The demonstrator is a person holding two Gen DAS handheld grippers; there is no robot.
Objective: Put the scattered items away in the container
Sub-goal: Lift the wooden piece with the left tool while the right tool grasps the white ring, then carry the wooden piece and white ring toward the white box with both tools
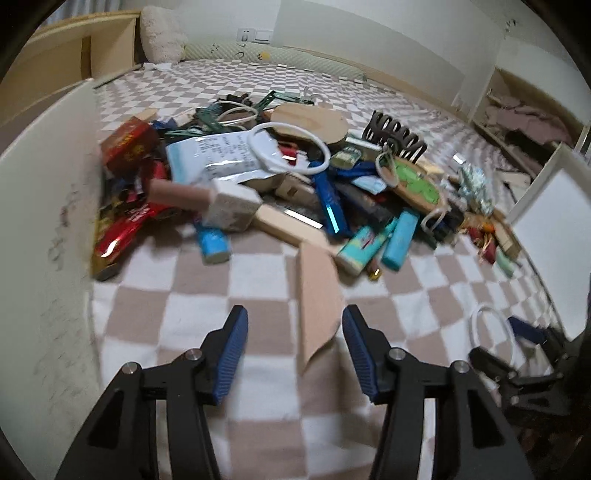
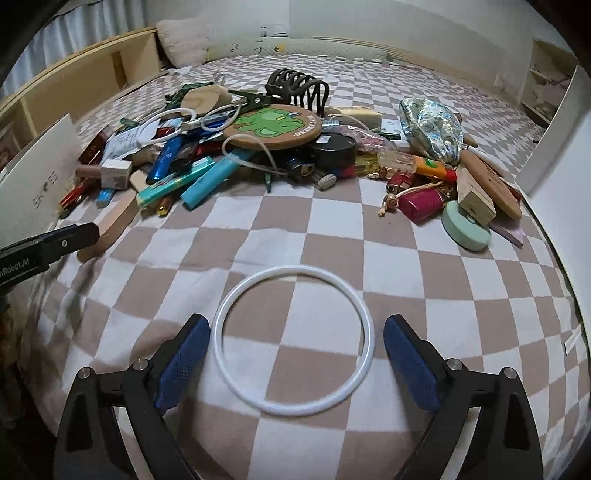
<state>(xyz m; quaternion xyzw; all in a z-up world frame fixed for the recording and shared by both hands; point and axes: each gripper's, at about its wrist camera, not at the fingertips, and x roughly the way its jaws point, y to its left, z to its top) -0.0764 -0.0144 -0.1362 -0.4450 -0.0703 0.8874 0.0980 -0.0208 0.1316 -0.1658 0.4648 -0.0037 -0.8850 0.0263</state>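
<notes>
A white ring lies flat on the checkered blanket between the fingers of my right gripper, which is open and empty around it. The ring also shows in the left wrist view at the far right. My left gripper is open and empty, with a flat wooden piece lying just ahead between its fingertips. A heap of scattered items lies further out. It holds a second white ring, blue lighters, a green elephant coaster and a black hair claw.
White box walls stand at the left and at the right. The left gripper's finger shows at the left of the right wrist view. A wooden headboard shelf and a pillow lie at the back.
</notes>
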